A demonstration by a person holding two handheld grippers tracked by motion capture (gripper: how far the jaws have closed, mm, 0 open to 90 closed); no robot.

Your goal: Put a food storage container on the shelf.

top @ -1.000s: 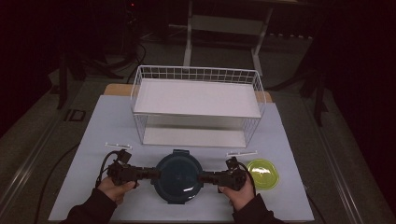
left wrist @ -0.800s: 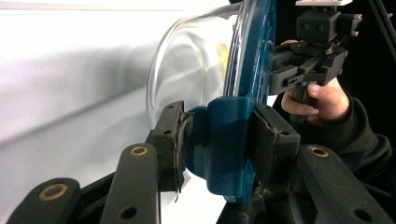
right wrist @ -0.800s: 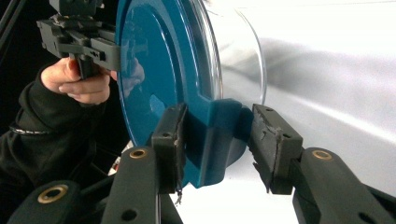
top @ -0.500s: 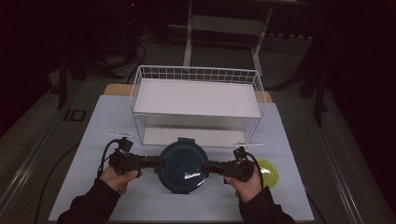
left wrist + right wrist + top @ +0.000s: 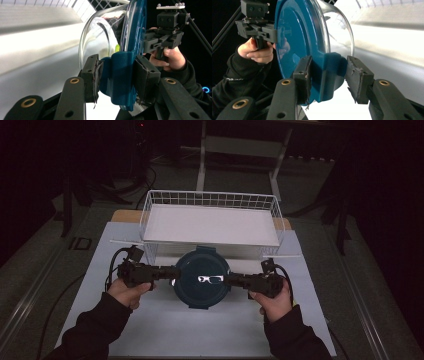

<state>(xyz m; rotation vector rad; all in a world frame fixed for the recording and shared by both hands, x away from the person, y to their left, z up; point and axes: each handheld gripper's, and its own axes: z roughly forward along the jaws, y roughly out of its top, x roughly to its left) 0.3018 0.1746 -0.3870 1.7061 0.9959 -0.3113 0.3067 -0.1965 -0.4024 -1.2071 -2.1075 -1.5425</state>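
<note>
Two grippers: both clamp one round container from opposite sides, each held in a person's hand.
Container (image 5: 202, 279): a clear glass bowl under a dark blue lid, carried between the grippers above the white mat, just in front of the basket.
Left gripper (image 5: 170, 272): jaws partly closed on the blue latch tab at the container's left edge; in the left gripper view (image 5: 116, 77) the tab sits squeezed between both pads.
Right gripper (image 5: 229, 281): jaws partly closed around the tab on the right edge; in the right gripper view (image 5: 328, 75) one pad presses the tab, the other stands a hair off it, so whether that pad touches I cannot tell.
Lid (image 5: 294, 37): flat, glossy, catching a bright reflection in the high view.
Bowl (image 5: 97, 32): transparent, curved, something small and yellow-green shows through the glass.
Basket (image 5: 210, 220): white wire, with a white floor, at the far side of the table.
Mat (image 5: 200, 330): white, covering the tabletop under the hands.
Sleeves: dark, coming in from the near edge.
</note>
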